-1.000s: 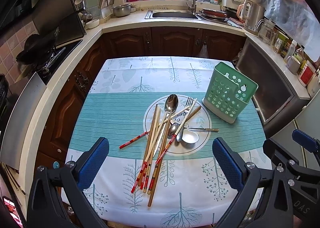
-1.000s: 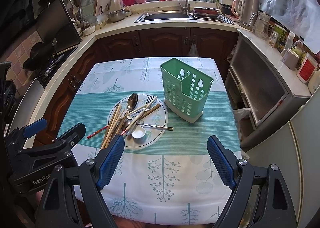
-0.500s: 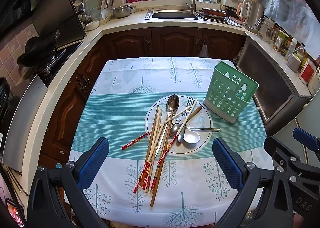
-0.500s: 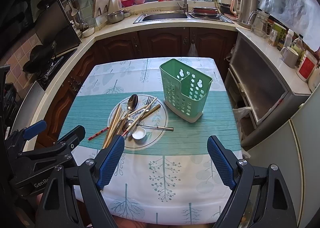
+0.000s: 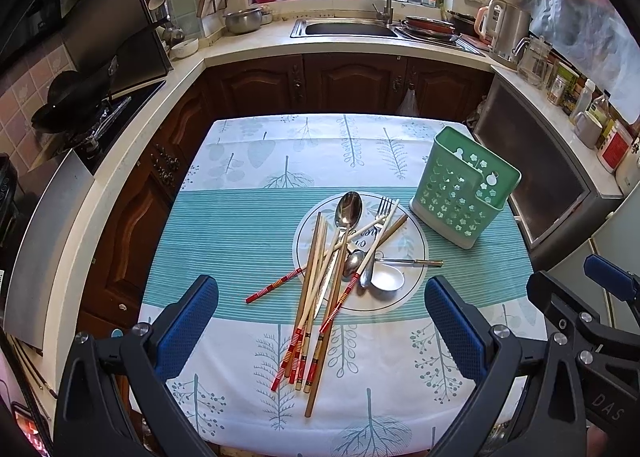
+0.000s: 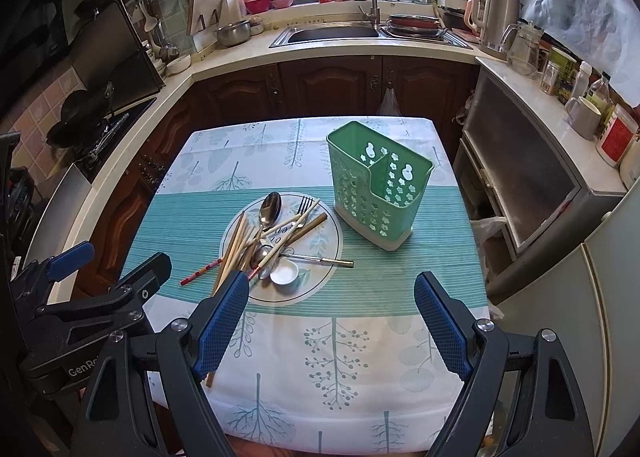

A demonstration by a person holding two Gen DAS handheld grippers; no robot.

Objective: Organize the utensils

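Green plastic marks the goal: the perforated caddy [image 6: 378, 193] stands upright on the table [image 6: 320, 337], just to the right of the plate [image 6: 320, 253] and apart from it, both of its compartments empty. On the plate lies the heap still to be sorted: a large spoon [image 5: 347, 217], a fork [image 5: 382, 213], a white ceramic spoon [image 5: 386, 277] and a knife [image 5: 408, 262], with chopsticks [image 5: 316, 297] crossing them and trailing off the plate's near edge onto the cloth; one red-tipped stick [image 5: 276, 285] lies off to the plate's left. The left tongs [image 5: 320, 333] and the right tongs [image 6: 332, 321] hover on the near side of the plate, both spread wide and holding nothing. Nothing appears sorted yet, so the first pick seems to be in hand. That calls for lowering one pair over a single piece, probably a chopstick end clear of the plate, and closing on it without dragging its neighbours.
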